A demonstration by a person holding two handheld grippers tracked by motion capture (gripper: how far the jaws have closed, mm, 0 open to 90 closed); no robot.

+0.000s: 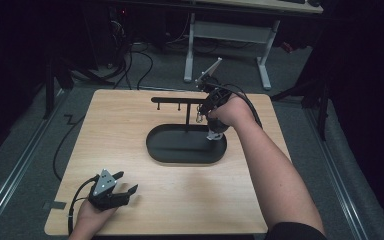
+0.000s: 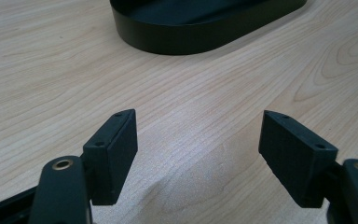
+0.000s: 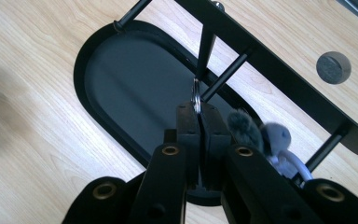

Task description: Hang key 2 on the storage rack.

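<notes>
Your right gripper (image 3: 199,116) is pressed together on the metal ring (image 3: 196,95) of a keychain, whose small grey furry charm (image 3: 261,135) hangs just beside the jaws on their right in the right gripper view. From above, you see that gripper (image 1: 211,131) low over the right end of the black oval tray (image 1: 165,150), under the right half of the crossbar (image 1: 177,100) of the black stand.

The relation that matters is ring to peg. The ring sits just at the free tip of one thin peg (image 3: 223,74) that juts out from the crossbar towards you; whether it already touches the tip I cannot tell. The peg's long axis runs from the bar straight down towards your jaw tips, so the ring's opening has to face along that line — not across it. As I judge it, the coming move is a short push along the peg towards the bar, keeping the ring square to it, then letting go.

Your left gripper (image 1: 125,192) is well away, at the near left corner of the table (image 1: 130,125), jaws spread and pinching nothing — bare wood lies between its pads (image 2: 116,149). The right hand (image 1: 230,112) is far nearer; this is its job alone.
</notes>
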